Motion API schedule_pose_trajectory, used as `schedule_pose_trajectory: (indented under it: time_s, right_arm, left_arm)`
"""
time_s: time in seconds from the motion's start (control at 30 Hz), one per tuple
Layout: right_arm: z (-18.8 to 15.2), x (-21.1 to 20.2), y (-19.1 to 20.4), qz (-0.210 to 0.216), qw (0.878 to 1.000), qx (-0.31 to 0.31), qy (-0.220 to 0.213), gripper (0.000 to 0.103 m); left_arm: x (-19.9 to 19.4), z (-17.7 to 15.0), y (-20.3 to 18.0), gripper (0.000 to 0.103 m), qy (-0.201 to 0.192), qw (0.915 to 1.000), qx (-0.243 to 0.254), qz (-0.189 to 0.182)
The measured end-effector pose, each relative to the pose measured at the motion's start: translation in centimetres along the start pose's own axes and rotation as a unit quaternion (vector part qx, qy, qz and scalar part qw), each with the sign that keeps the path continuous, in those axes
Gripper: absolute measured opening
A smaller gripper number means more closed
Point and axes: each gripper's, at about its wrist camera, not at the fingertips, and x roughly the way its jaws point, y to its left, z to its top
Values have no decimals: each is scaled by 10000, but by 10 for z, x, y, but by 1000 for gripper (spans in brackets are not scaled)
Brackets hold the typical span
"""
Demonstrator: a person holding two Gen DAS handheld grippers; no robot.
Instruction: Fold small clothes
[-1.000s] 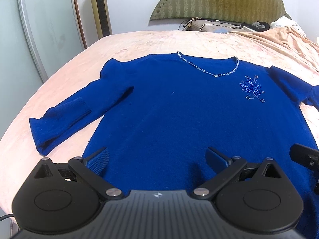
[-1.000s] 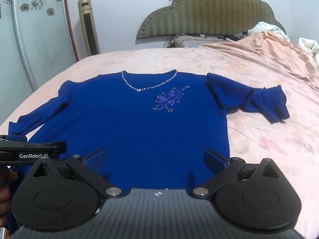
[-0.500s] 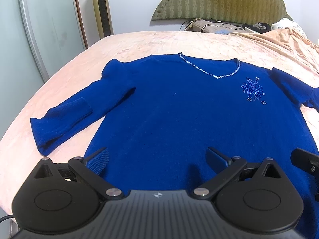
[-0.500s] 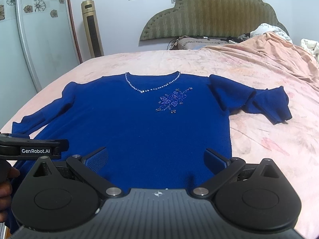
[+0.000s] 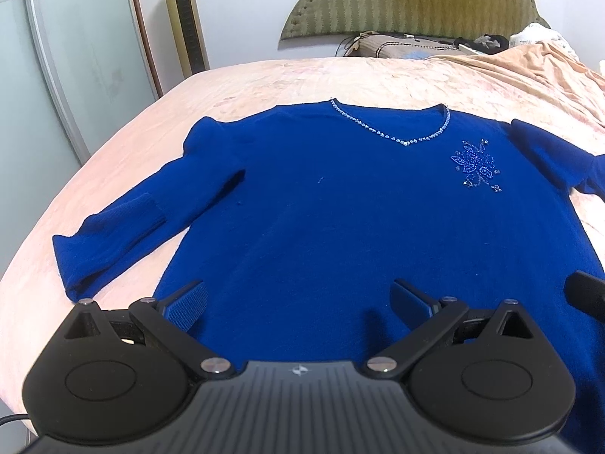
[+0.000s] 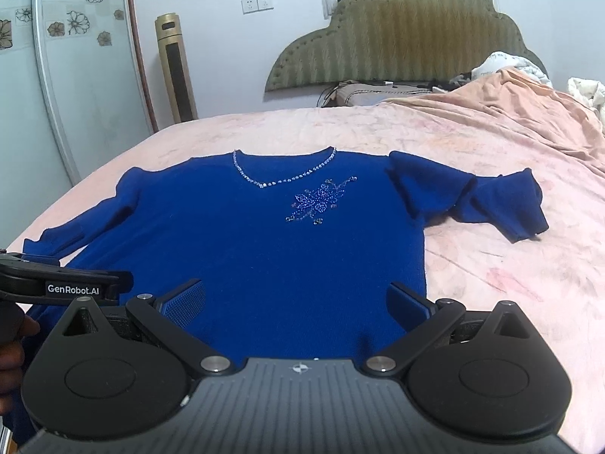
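A royal blue sweater (image 5: 340,219) (image 6: 264,242) lies flat, front up, on the pink bedspread (image 5: 264,79). It has a beaded neckline (image 5: 393,128) and a beaded flower (image 6: 317,202) on the chest. Its left sleeve (image 5: 124,230) stretches toward the bed's left edge; the right sleeve (image 6: 491,200) is bent on the spread. My left gripper (image 5: 298,299) hovers open over the hem's left half. My right gripper (image 6: 297,299) hovers open over the hem's right half. Neither holds any cloth.
A green padded headboard (image 6: 397,34) and a pillow (image 5: 393,47) stand at the far end. An orange blanket (image 6: 510,98) is bunched at the far right. A gold tower fan (image 6: 176,68) and a mirrored wardrobe door (image 5: 75,56) stand left of the bed.
Both grippers have drawn back and tilted up a little, so the sweater sits lower in both views. The sweater has not moved and both grippers stay open.
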Motion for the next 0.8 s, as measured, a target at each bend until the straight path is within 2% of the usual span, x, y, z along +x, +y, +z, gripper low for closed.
schedule_pose_trajectory:
  time_s: [0.43,0.73,0.8]
  right_arm:
    - [5,6,-6,-16,10000,-57,-19,103]
    - [10,13,-34,-171,9995,221,-151,103]
    - [10,16,-41,-231,9992,307,-110,98]
  left_arm:
    - [5,17,-15,103,-112,9998,163,-16]
    - [14,29,-32,103,-201,9995,204,-147]
    - [17,32,-38,103,-221,9994,204,-183]
